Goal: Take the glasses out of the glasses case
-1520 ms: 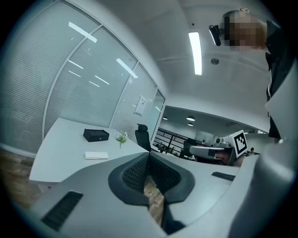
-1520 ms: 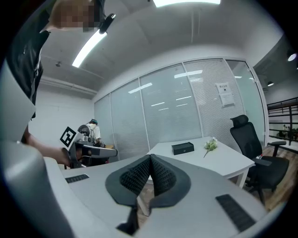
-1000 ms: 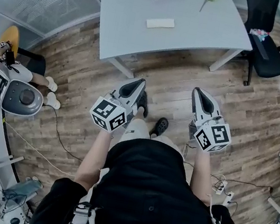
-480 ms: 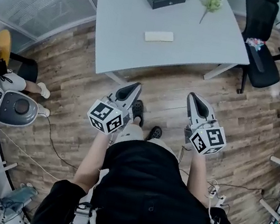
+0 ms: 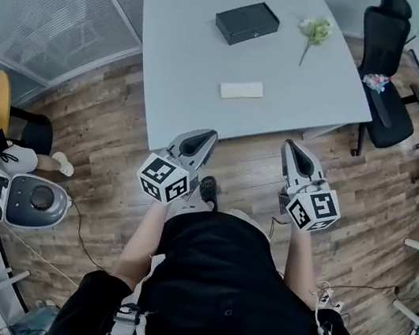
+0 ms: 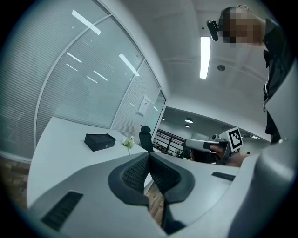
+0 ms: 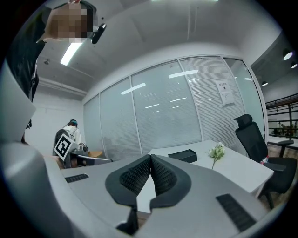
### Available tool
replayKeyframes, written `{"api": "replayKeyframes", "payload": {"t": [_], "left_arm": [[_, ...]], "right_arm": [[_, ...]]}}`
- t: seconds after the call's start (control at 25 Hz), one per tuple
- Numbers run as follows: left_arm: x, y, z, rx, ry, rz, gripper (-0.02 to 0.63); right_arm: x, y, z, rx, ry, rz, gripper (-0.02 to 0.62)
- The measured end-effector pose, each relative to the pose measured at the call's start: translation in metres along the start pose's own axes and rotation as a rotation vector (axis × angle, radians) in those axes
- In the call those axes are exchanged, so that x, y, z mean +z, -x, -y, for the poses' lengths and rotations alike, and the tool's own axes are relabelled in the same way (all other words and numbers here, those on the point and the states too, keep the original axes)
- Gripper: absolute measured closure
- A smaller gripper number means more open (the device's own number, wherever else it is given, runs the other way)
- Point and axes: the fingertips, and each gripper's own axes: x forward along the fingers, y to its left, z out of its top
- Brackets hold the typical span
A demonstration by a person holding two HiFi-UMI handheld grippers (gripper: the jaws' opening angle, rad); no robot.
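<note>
Lower centre-left of the head view: left gripper [image 5: 206,134], jaws clenched together, nothing between them. Upper centre: black rectangular glasses case [image 5: 247,22], lid closed, lying on pale grey table [image 5: 181,53], well apart from both grippers. Lower centre-right: right gripper [image 5: 293,146], likewise clenched and empty. Progress, as judged: nothing done; reaching, opening and extraction all remain.

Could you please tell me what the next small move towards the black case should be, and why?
Probably step up to the pale grey rectangular table and carry both claws over its near edge. The left claw and right claw are shut, empty and short of the table, while the black rectangular case lies closed towards its far side.
</note>
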Motion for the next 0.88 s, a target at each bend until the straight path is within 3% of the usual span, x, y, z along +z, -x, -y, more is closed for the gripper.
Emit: {"api": "replayKeyframes", "payload": {"t": [0.36,0.68,0.88], "left_arm": [[0.01,-0.014,-0.063,-0.04,0.023,-0.037,0.583],[-0.008,-0.022,-0.079,-0.024,0.062,-0.087,0.583],[-0.009,-0.032,-0.085,0.014,0.067,-0.094,0.583]], "right_arm": [[-0.003,-0.067,-0.002,-0.034,0.001,-0.017,0.577],[-0.016,-0.08,0.014,-0.051,-0.021,-0.055,0.577],[-0.018,-0.101,0.03,-0.003,-0.012,-0.075,0.577]]}}
